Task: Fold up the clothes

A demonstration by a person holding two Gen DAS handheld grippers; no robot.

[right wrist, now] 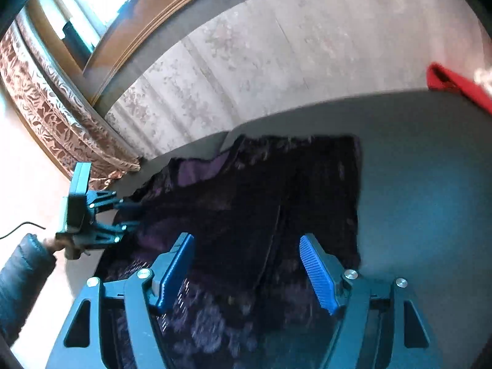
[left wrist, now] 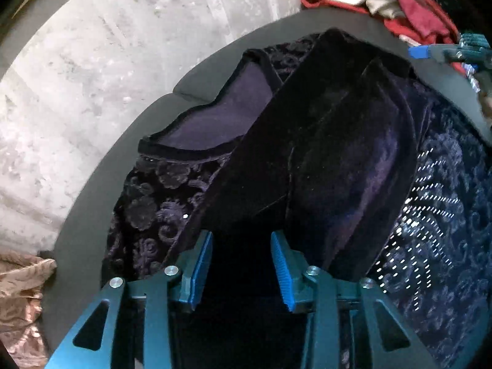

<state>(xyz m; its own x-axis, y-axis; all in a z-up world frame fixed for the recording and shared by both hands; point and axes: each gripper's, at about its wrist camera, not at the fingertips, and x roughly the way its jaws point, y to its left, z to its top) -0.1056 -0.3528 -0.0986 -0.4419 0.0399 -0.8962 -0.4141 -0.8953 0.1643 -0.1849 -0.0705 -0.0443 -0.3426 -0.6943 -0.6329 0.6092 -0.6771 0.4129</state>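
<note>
dark grey table (right wrist: 430,184) carries a dark purple velvet garment (left wrist: 323,153), spread across its middle, plain sleeves folded in over the embossed, sequinned body. pile of red clothes (left wrist: 409,9) at the far right corner. pale patterned floor (right wrist: 276,61) beyond the table. left gripper (left wrist: 241,264) over the near hem, jaws apart, nothing clamped. right gripper (right wrist: 246,264) above the garment, jaws wide apart, blurred. dark sleeve (right wrist: 21,273) behind the left gripper.

Both wrist views look down along their fingers, close over the garment (left wrist: 323,153) on the table (left wrist: 215,70). The 2 views share it; the right view also catches the left gripper (right wrist: 132,215).
</note>
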